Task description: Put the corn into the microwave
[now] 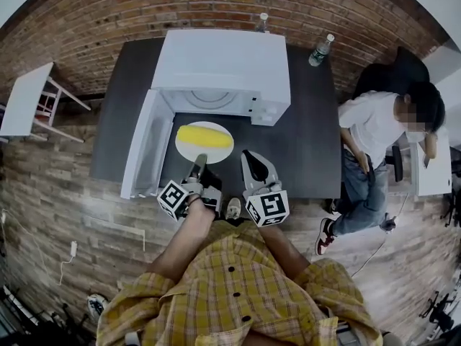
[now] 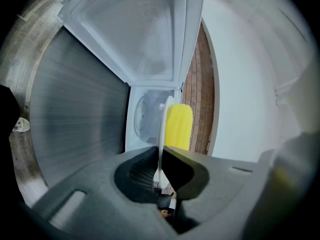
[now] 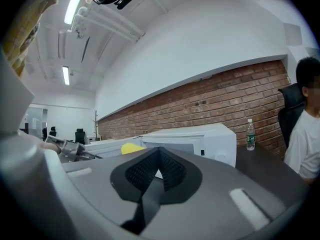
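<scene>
Head view: my left gripper [image 1: 197, 166] grips the plate [image 1: 189, 150] by its near rim. The corn [image 1: 205, 135] lies on it, at 12 o'clock from the jaws, in front of the open microwave [image 1: 220, 67].

Left gripper view: jaws clenched on the rim.

Right gripper view: my right gripper [image 3: 160, 156] is closed and empty.

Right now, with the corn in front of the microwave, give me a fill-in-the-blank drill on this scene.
1. The door of the microwave stands ___.
2. The corn lies on a plate whose colour is ___.
3. The left gripper is shut on the plate's ___.

Missing words: open; white; rim.
</scene>
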Available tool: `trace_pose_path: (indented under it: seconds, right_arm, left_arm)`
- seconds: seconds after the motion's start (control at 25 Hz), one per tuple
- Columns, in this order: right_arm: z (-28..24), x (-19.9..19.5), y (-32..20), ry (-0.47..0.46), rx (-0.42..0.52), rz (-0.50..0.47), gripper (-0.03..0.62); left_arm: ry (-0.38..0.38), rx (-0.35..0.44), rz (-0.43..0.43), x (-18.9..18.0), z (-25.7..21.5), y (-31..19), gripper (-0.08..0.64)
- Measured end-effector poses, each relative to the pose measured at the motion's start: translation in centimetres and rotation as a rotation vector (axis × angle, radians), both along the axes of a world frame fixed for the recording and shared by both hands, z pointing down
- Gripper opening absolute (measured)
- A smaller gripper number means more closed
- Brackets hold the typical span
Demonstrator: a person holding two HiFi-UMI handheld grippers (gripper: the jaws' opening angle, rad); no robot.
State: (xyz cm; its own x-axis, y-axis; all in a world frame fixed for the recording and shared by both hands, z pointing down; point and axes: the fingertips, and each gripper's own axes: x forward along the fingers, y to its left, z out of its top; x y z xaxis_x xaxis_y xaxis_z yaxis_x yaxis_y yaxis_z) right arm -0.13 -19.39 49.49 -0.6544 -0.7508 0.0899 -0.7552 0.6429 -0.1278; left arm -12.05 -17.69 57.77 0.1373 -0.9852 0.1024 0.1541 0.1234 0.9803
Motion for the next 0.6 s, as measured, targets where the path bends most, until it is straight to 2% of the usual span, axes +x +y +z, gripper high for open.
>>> trace_pose_path:
  seconds: [0.36, 0.6]
  right_arm:
    - [-0.1, -0.2, -1.5, -0.011, -0.031, 0.009, -0.003]
    - [-0.1, -0.7, -2.1, 0.004, -0.023, 0.021, -0.003]
  left_arm:
    - [-0.038, -0.043, 0.021, -0.5, 1.2, -1.9, 0.021]
    - [-0.024, -0.044, 0.027, -0.8, 1.5, -3.7, 0.021]
